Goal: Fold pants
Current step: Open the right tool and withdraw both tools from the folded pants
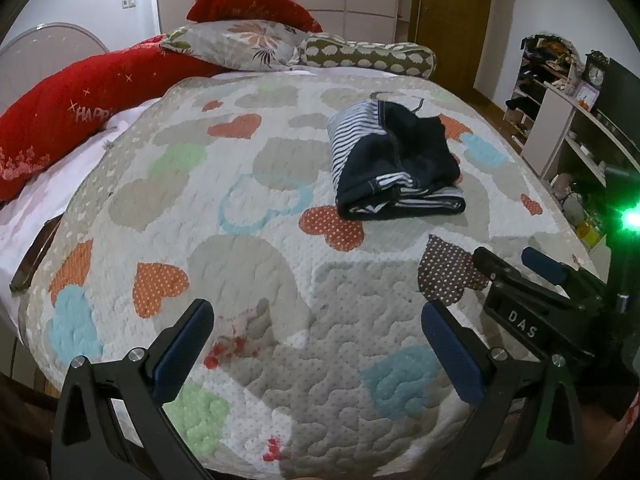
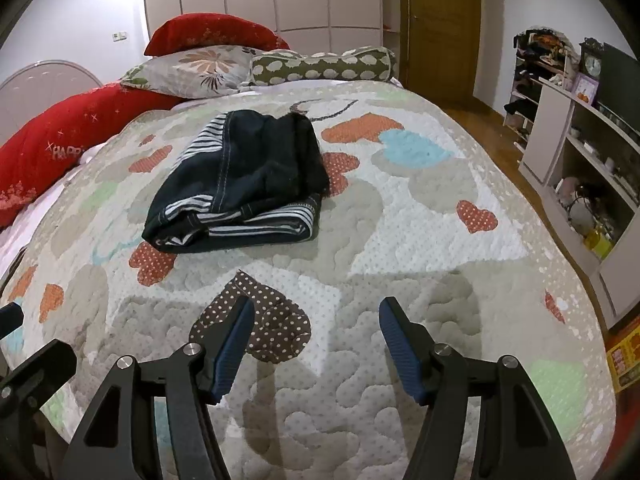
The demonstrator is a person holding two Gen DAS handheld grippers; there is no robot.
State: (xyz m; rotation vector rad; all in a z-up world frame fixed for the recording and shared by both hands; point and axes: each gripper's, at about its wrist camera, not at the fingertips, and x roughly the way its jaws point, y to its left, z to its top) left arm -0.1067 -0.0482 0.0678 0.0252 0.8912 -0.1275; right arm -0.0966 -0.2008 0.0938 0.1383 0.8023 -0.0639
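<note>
The pants [image 2: 236, 184], dark navy with striped lining showing at the edges, lie as a compact folded bundle on the heart-patterned quilt [image 2: 400, 240], toward the middle of the bed and well short of the pillows [image 2: 192, 68]. The left gripper [image 1: 318, 332] hovers above bare quilt near the bed's front edge, jaws spread wide, nothing between them. The right gripper [image 2: 316, 332] is likewise released and empty, just beside the left one, well apart from the garment. Judgement: folding appears complete or at its last step; the top layer sits rumpled at the far side. Any next move would call for reaching forward to the bundle and pressing or squaring that upper layer without dragging the stack open
</note>
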